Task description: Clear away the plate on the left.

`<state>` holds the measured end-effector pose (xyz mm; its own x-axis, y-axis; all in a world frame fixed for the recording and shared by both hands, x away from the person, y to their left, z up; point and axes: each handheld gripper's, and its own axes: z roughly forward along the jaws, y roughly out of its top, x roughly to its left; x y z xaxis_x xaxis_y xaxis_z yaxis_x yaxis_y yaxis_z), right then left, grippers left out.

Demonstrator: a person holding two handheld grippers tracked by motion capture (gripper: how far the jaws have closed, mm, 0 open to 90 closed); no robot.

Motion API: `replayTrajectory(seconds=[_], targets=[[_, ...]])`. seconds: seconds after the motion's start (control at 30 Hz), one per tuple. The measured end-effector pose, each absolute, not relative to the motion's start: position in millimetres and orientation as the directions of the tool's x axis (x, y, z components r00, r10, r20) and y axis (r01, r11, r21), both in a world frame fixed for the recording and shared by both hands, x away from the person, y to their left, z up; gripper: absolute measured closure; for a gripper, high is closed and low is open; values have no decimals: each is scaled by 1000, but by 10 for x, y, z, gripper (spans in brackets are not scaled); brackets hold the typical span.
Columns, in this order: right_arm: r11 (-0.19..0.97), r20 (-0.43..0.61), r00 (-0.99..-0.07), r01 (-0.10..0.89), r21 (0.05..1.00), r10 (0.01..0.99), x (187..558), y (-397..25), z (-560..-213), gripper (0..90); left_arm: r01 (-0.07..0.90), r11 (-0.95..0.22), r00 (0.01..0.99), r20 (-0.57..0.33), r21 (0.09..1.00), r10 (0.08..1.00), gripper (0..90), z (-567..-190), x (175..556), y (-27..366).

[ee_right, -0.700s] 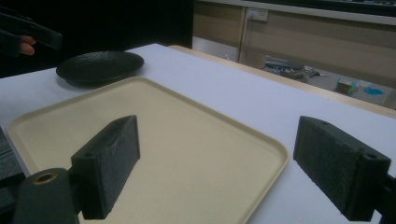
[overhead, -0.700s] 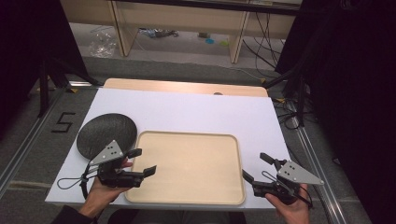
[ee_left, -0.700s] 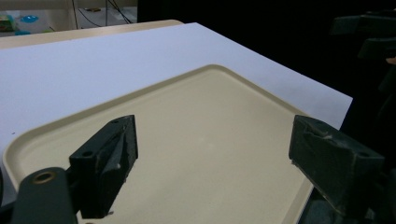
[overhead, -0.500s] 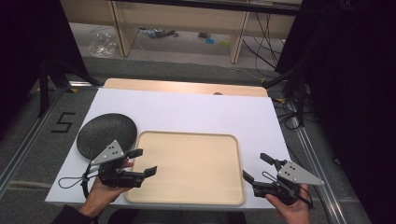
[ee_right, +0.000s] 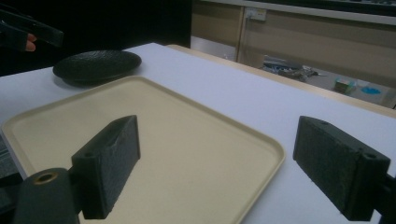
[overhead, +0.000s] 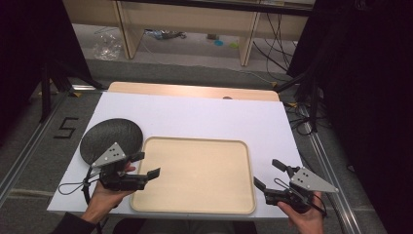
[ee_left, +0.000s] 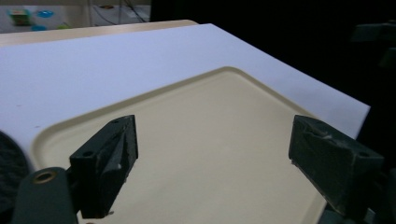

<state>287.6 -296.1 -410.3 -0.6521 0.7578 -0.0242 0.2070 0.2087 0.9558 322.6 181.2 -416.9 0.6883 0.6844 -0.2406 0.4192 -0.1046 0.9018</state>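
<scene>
A: We hold the left hand-held gripper (overhead: 146, 165) released over the near left edge of the beige tray (overhead: 195, 204); the right hand-held gripper (overhead: 267, 174), also released, sits off the near right corner.

B: We should probably close on both rims together and lift level. The tray looks smooth, rounded-cornered, likely plastic. Farther left, the dark textured round plate (overhead: 111, 140) rests on the white desk (overhead: 204, 117).

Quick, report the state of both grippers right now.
Left gripper: open, holding nothing, jaws over the left edge of the tray.
Right gripper: open, holding nothing, just off the tray's right edge.
</scene>
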Motion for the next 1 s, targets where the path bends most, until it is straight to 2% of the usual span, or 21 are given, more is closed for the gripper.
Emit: replayTrajectory(seconds=[0.07, 0.17, 0.3, 0.4, 0.47, 0.5, 0.63, 1.0], targets=[[218, -42, -654, 190, 957, 756, 2891, -2976, -4105, 159, 423, -110, 653, -218, 900, 726, 164, -4172, 3261, 1859], [193, -6, -652, 216, 957, 758, 2891, -2981, -4114, 159, 456, -76, 612, -250, 887, 751, 165, -4195, 3316, 1939], [192, -9, -658, 206, 959, 753, 2886, -2959, -4109, 159, 489, -28, 557, -287, 872, 779, 166, -4209, 3361, 2065], [237, -52, -655, 197, 951, 754, 2859, -2961, -4076, 160, 500, 7, 529, -312, 866, 789, 167, -4218, 3369, 2139], [209, -25, -660, 202, 957, 751, 2845, -2922, -4076, 160, 513, 11, 513, -317, 858, 798, 167, -4230, 3378, 2188], [229, -54, -665, 178, 957, 745, 2844, -2908, -4064, 162, 526, 39, 490, -340, 849, 802, 166, -4237, 3392, 2240], [222, -55, -670, 166, 961, 740, 2855, -2883, -4082, 162, 540, 79, 461, -373, 838, 805, 168, -4247, 3425, 2311], [232, -40, -677, 196, 953, 735, 2859, -2891, -4071, 162, 565, 162, 343, -409, 809, 846, 178, -4294, 3512, 2519]])
